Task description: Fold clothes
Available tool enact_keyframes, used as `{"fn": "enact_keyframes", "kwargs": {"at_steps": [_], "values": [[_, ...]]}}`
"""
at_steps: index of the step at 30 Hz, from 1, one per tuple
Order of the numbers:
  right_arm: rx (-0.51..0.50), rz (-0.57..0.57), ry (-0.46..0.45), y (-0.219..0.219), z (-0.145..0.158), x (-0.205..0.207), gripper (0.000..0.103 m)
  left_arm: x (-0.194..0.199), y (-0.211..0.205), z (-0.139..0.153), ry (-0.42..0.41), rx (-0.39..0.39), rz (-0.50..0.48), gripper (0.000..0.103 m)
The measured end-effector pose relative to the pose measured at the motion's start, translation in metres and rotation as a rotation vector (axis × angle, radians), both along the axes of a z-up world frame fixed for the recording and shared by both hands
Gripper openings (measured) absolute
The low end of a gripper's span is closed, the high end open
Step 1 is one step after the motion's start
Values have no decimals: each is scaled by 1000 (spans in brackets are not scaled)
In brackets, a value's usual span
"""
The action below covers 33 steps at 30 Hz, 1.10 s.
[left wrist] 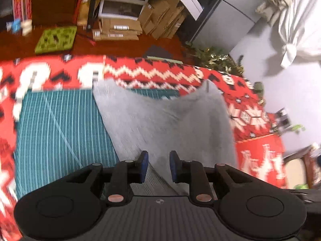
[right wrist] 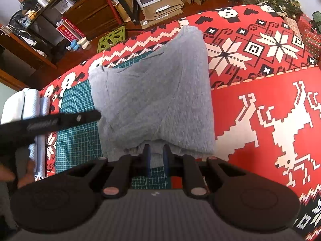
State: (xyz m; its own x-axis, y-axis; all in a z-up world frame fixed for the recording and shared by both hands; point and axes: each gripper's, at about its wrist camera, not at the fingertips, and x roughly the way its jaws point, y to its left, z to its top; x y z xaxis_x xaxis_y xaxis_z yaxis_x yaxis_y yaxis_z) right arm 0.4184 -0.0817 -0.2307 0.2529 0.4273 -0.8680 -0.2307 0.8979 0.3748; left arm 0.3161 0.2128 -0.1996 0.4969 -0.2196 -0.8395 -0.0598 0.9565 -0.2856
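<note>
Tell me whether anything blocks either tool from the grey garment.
Nothing visible does. The right tool sits at the grey garment's near hem, cloth between its pads. The left tool is open directly over the garment, with no object between.

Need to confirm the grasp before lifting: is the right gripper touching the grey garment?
Touching. The right wrist view shows the right gripper with its fingers nearly closed on a bunched edge of the grey garment, fabric pinched between them.

1 grey garment (right wrist: 152, 96), 1 mat (right wrist: 78, 140), 2 grippers (left wrist: 158, 165) (right wrist: 156, 157).
</note>
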Motion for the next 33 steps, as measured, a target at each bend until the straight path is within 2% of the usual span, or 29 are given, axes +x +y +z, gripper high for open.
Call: {"fn": "enact_keyframes", "kwargs": {"at_steps": [3,4,5,7,10,14,20,33], "values": [[-4,-1,-1,0,0,0,15,15,-9,-8,3,113,-75,21],[-5,-2,-1,0,0,0,15,16,-12,-10,10,134,-107,16],[-7,-2,-2,0,1,0,15,16,-14,-11,13,147,-138,4],[-9,-5,-1,0,0,0,15,13,-21,-11,9,166,-196,3],[-10,-21,5,0,-1,2,15,6,-29,-3,-47,223,-250,2],[-8,-30,-1,2,0,4,15,14,-24,11,-127,289,-236,2],[-8,-29,2,7,-1,7,15,41,-10,0,-115,283,-223,2],[-20,98,-1,52,-23,1,15,44,-1,-1,-107,219,-177,2]]}}
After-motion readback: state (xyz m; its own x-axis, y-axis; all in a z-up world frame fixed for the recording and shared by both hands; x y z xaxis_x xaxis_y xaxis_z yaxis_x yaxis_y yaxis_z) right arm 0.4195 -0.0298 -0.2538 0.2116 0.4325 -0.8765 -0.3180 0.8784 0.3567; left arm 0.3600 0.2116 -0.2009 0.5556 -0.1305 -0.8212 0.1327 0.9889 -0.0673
